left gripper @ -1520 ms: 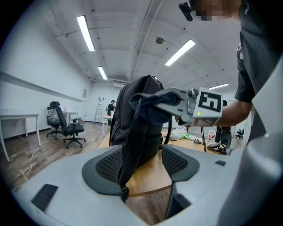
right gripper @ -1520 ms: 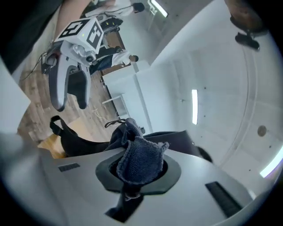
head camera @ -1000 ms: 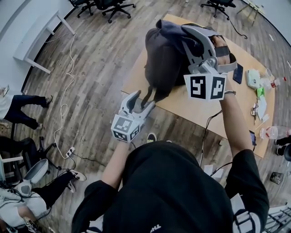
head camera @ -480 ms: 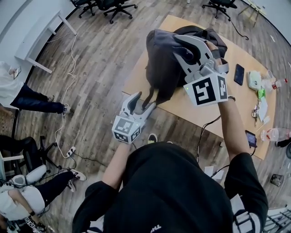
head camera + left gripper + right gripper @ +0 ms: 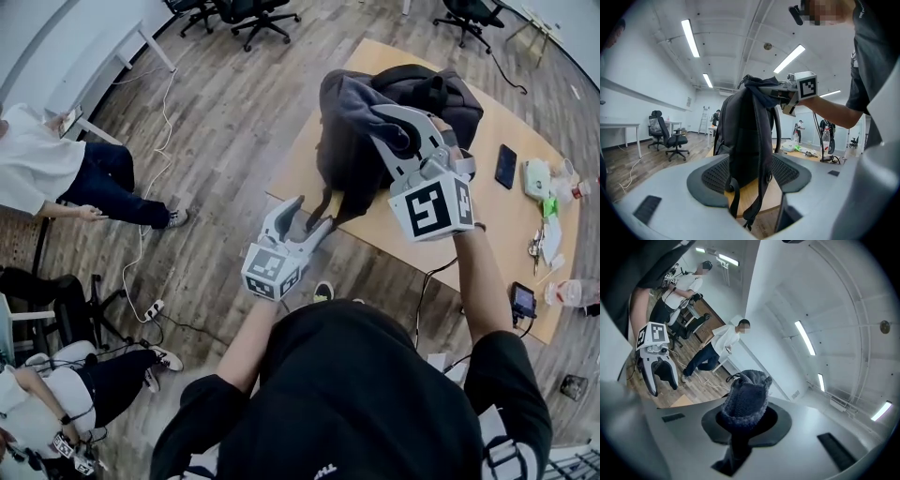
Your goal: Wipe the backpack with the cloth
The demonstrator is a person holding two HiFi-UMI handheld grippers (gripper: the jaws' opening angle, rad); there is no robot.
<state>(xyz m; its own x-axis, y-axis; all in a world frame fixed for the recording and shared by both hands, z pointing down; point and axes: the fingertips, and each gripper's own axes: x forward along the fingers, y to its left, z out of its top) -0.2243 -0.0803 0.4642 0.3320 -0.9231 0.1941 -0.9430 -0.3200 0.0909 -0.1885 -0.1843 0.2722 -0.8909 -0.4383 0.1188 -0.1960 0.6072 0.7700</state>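
Note:
A dark grey backpack [image 5: 342, 164] stands upright on the wooden table [image 5: 487, 220]. My right gripper [image 5: 384, 117] is shut on a grey-blue knit cloth [image 5: 361, 97] that lies against the backpack's top. In the right gripper view the cloth [image 5: 745, 397] bulges out between the shut jaws. My left gripper [image 5: 314, 214] is open at the table's near edge. In the left gripper view the backpack [image 5: 745, 136] fills the middle and its straps [image 5: 761, 187] hang between the spread pads. The right gripper [image 5: 787, 93] shows there at the backpack's top.
A phone [image 5: 505, 166], bottles [image 5: 574, 292] and small items lie on the table's right side. A person in white [image 5: 42, 164] bends at the left; another sits at lower left [image 5: 56, 394]. Office chairs [image 5: 248, 11] and a floor cable [image 5: 141, 253] are nearby.
The right gripper has slid a little with the cloth over the backpack's top. The left gripper stays by the straps. A person in white has come into view at the left.

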